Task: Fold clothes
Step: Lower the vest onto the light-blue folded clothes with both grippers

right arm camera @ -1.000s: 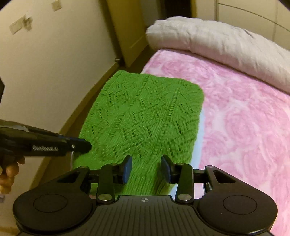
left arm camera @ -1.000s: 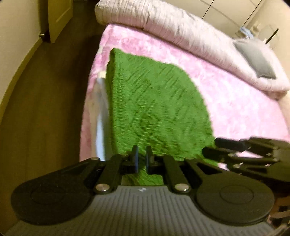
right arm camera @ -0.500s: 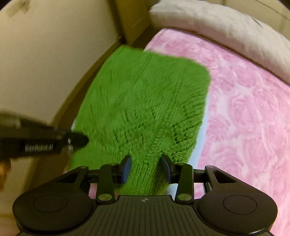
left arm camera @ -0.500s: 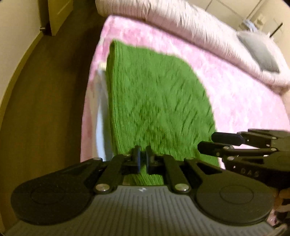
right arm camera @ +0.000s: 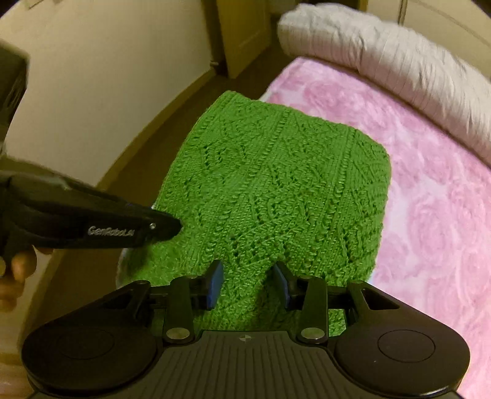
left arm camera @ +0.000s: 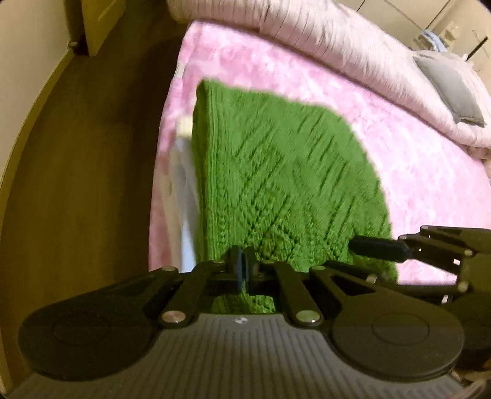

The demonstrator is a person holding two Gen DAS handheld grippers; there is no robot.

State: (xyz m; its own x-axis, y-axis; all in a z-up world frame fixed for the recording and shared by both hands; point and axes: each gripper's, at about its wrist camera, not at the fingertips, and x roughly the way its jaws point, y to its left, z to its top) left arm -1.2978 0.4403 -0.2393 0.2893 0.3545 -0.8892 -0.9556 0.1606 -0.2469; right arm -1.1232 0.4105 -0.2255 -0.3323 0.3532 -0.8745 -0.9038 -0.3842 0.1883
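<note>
A green cable-knit garment (left arm camera: 276, 172) lies folded on the pink bed cover (left arm camera: 414, 172), along the bed's left side. My left gripper (left arm camera: 242, 267) pinches the knit's near edge; its jaws are closing to a thin gap with the fabric between them. In the right wrist view the same garment (right arm camera: 276, 172) bunches up between my right gripper's (right arm camera: 248, 276) blue pads, which press a thick fold of it. The left gripper (right arm camera: 165, 227) reaches in from the left there, held by a hand (right arm camera: 15, 270). The right gripper (left arm camera: 368, 245) shows at the right in the left wrist view.
A rolled pale duvet (left arm camera: 322, 33) lies along the far side of the bed, with a grey pillow (left arm camera: 451, 89) on it. Dark wood floor (left arm camera: 76, 153) runs left of the bed, bounded by a cream wall (right arm camera: 76, 92) and a door (left arm camera: 98, 21).
Both grippers have moved across the bed with the knit's near edge in them. The near edge now bunches more between the right pads, and the left pads stand closer together.
</note>
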